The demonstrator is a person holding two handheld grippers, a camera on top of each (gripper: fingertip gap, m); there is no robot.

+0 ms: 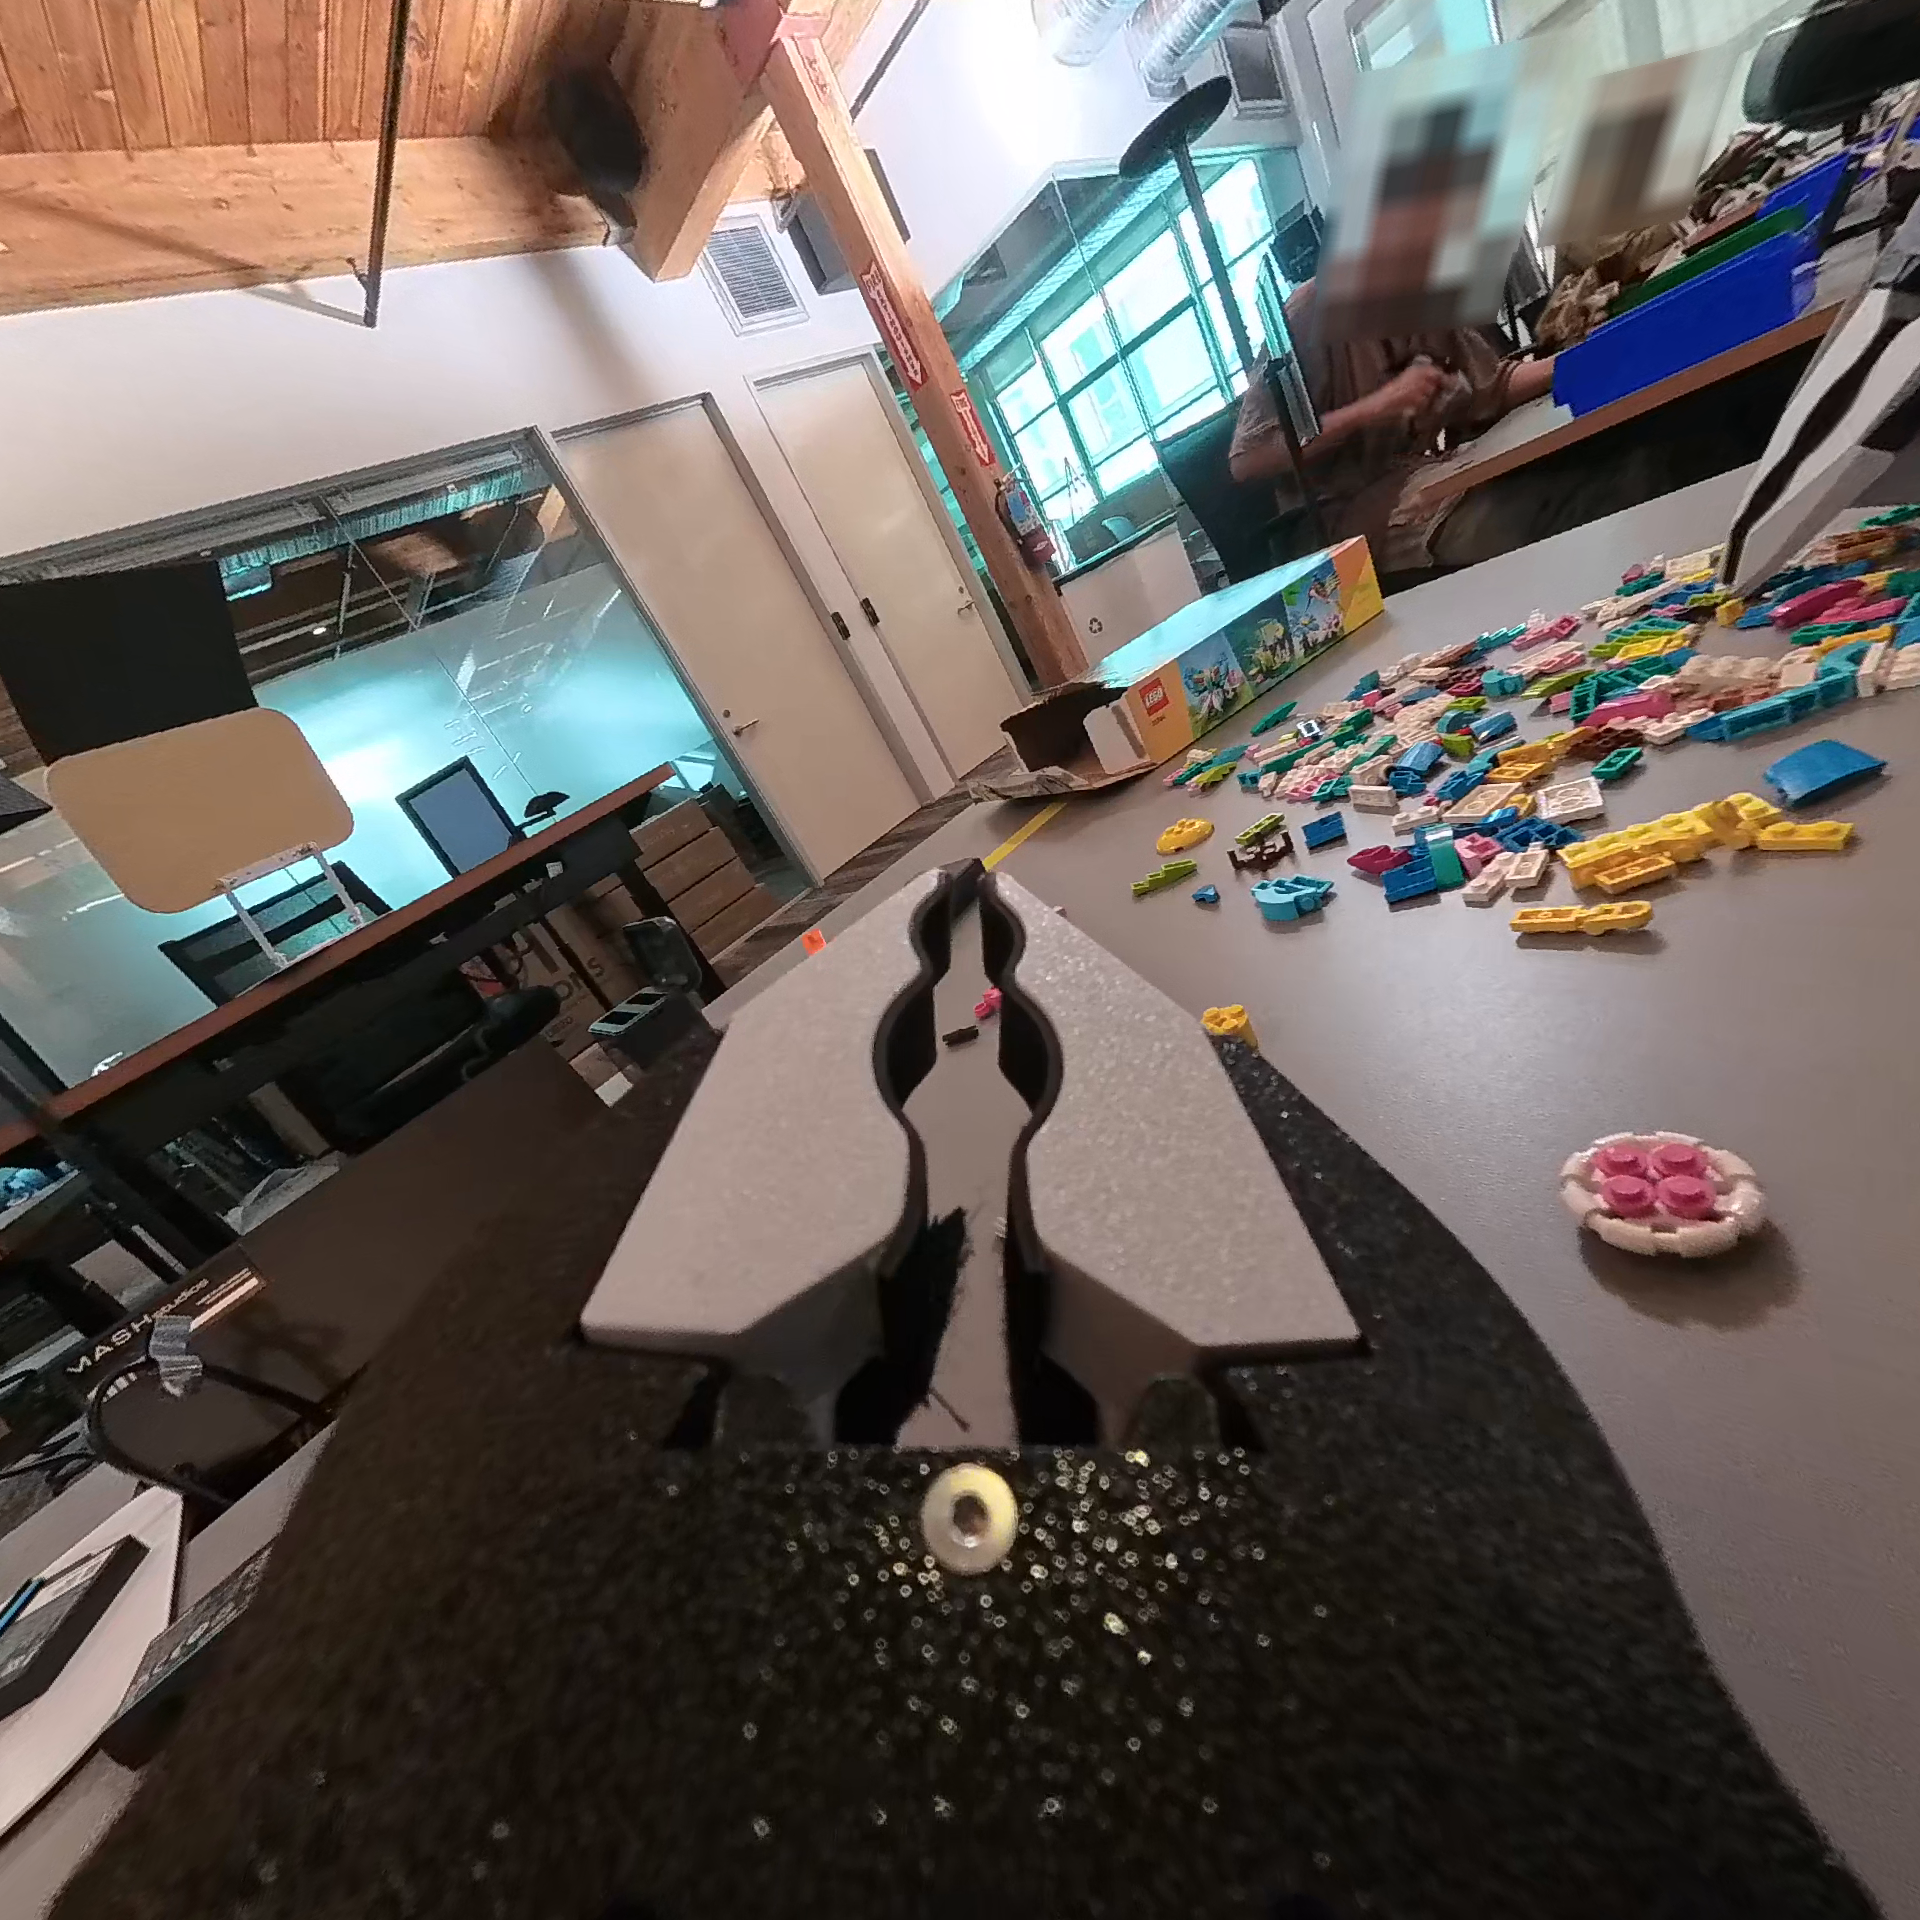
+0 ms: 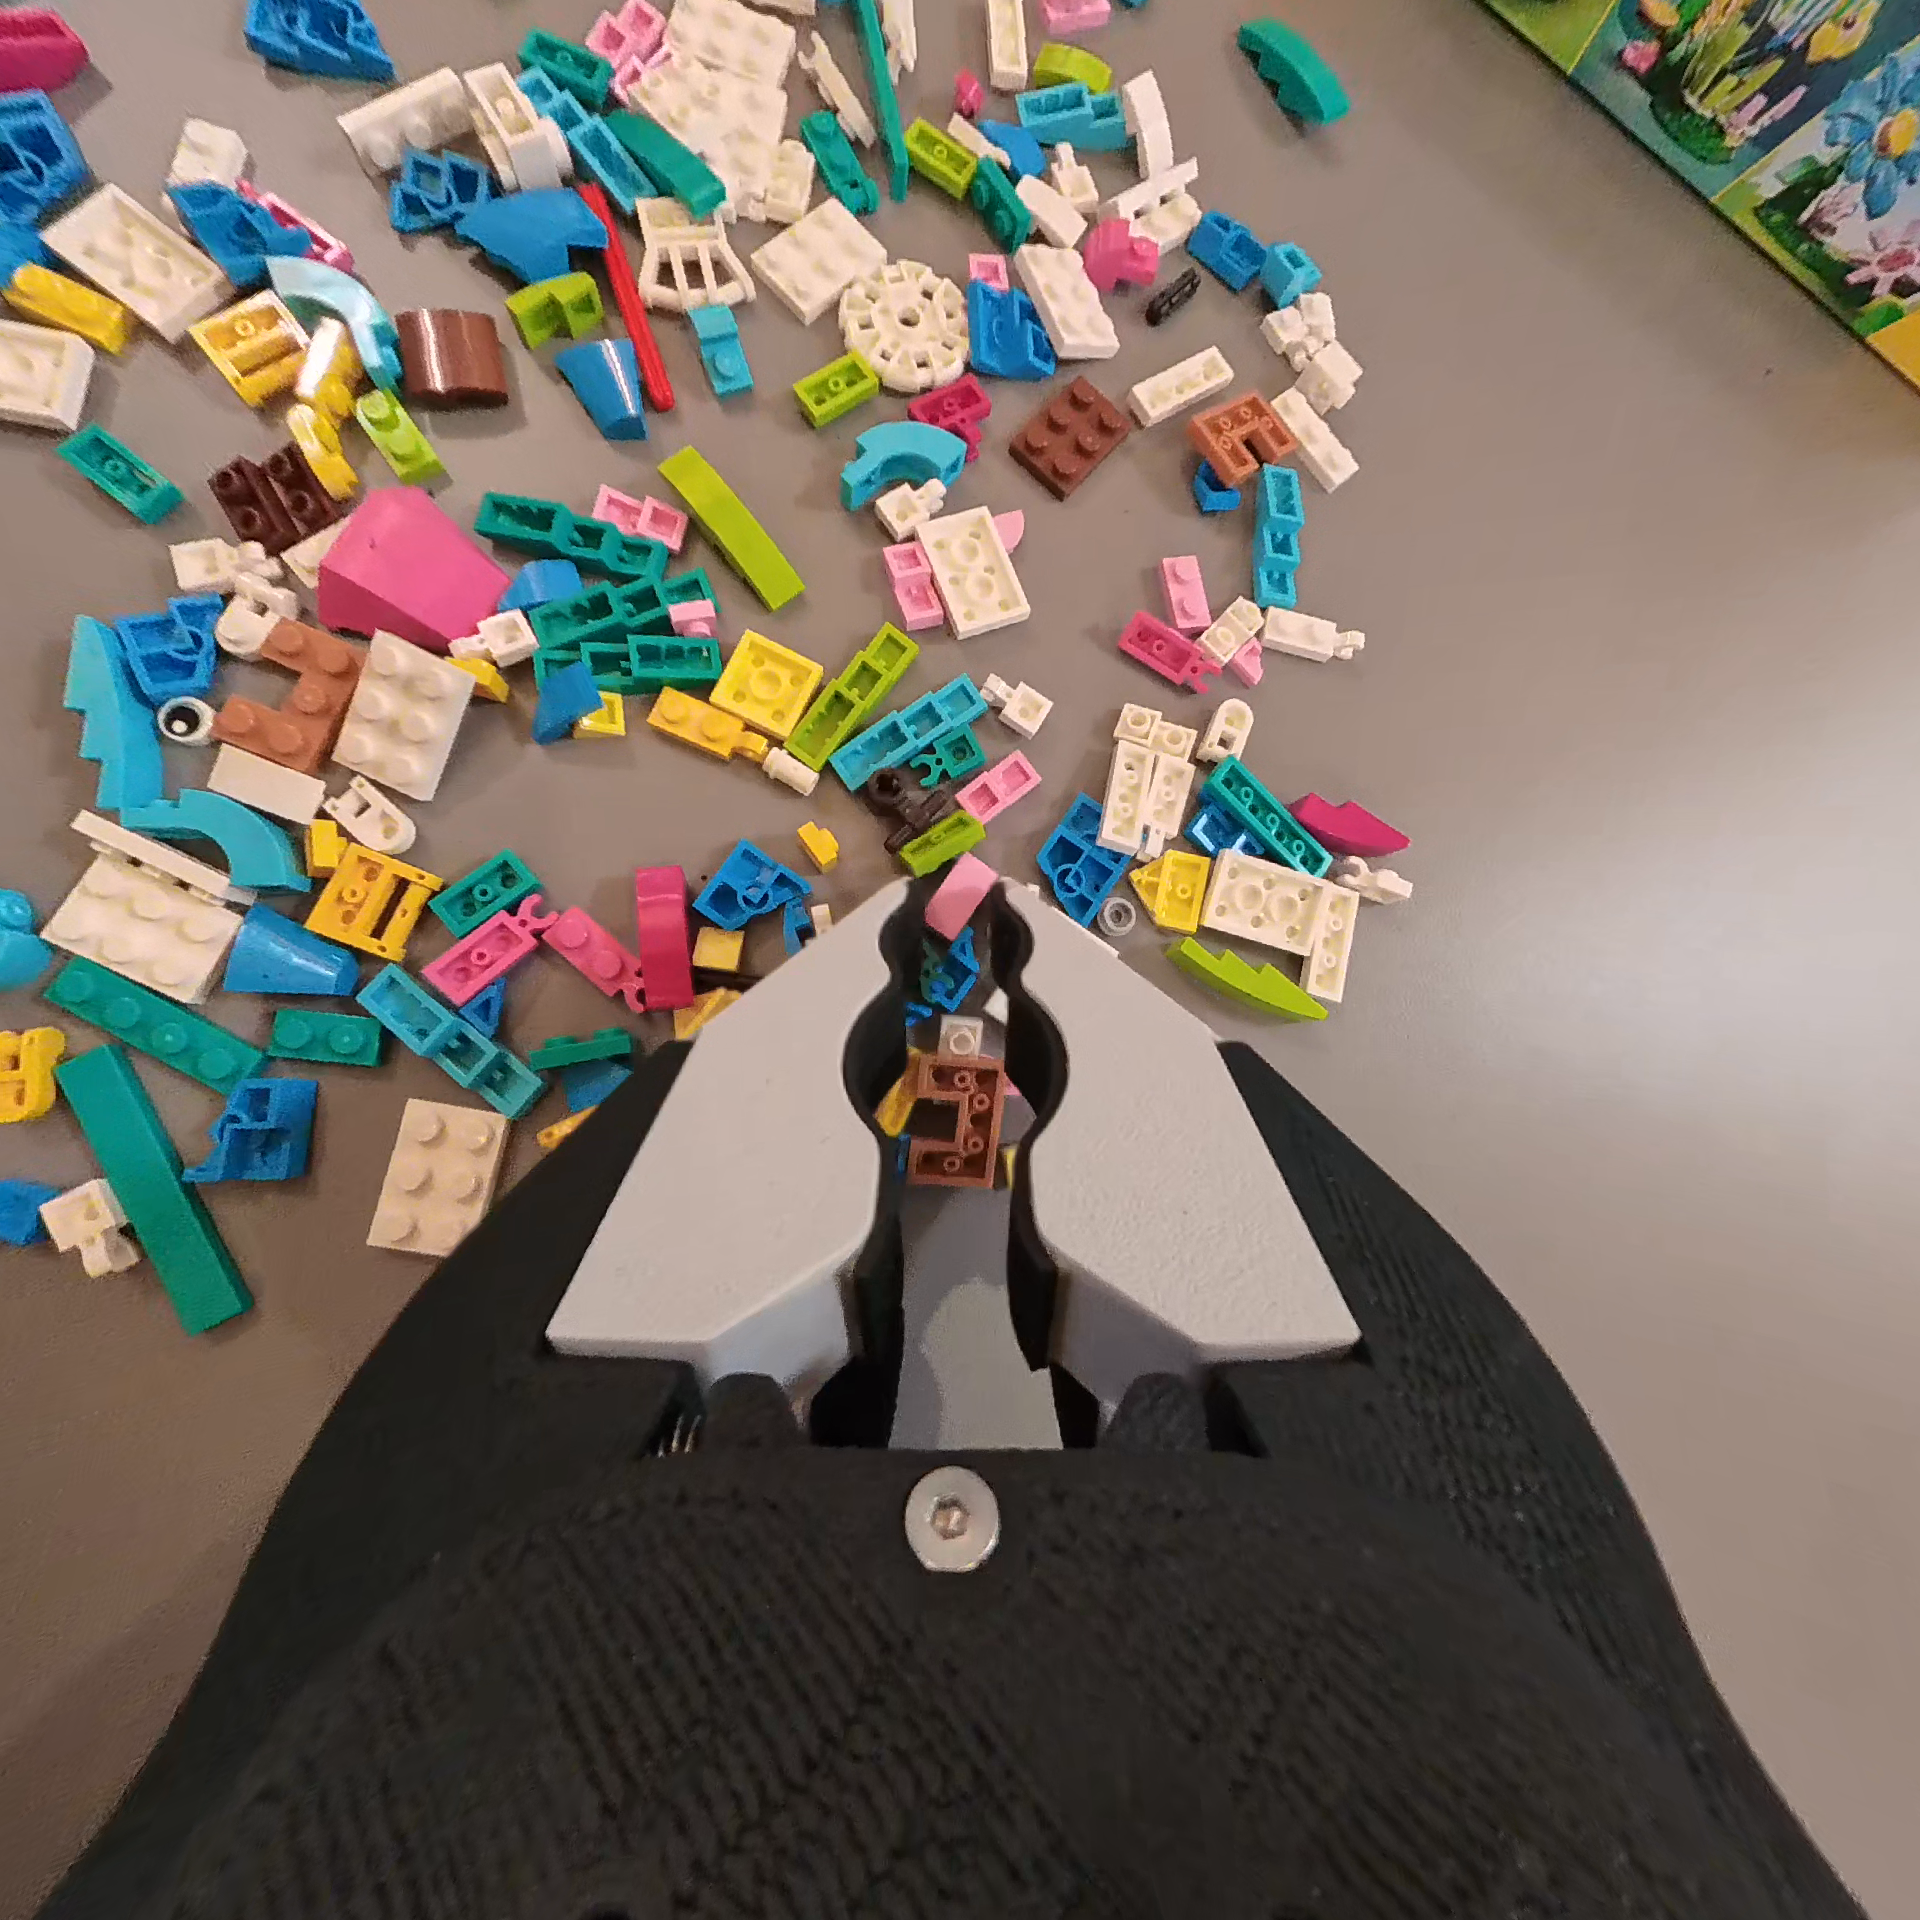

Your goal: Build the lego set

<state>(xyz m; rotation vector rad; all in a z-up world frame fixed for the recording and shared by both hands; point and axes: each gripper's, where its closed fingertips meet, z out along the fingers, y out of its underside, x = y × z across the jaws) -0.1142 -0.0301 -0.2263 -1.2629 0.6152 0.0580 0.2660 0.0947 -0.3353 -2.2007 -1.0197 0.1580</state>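
Observation:
Many loose lego pieces in white, blue, teal, pink, yellow and brown lie spread on the grey table. My right gripper hangs over the pile, shut on a small light pink piece at its fingertips. In the left wrist view my left gripper is shut and empty, low over the table near its left edge. To its right lies a round white plate with pink round studs on it. The other gripper shows far right over the pile.
The lego box lies at the table's far edge; it also shows in the right wrist view. A small yellow piece lies by my left gripper. A seated person and blue bins are at another table behind. Spacing between my two grippers at the tips: around 40 centimetres.

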